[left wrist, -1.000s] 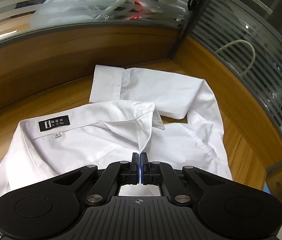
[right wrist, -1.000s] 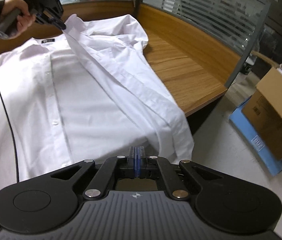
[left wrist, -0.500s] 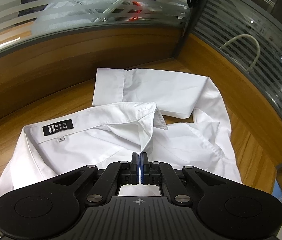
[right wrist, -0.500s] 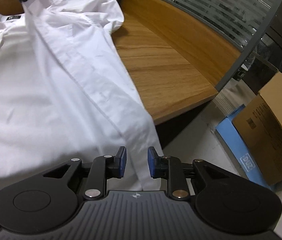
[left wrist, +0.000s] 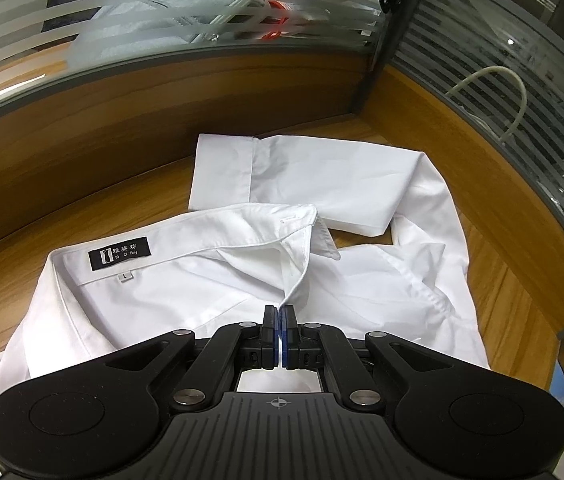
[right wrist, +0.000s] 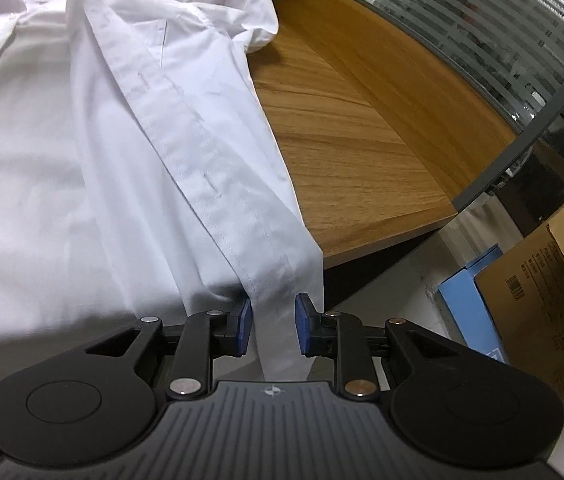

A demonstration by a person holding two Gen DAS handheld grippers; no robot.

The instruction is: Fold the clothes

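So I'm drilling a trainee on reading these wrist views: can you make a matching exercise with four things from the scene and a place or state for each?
Things:
1. left gripper
2. right gripper
3. sleeve
4. box

Places or states:
A. folded on the desk beyond the collar
B. on the floor beside the desk
C. shut on the shirt's front edge below the collar
D. pads apart, shirt's bottom corner between them

Pairs: 1-C, 2-D, 3-A, 4-B
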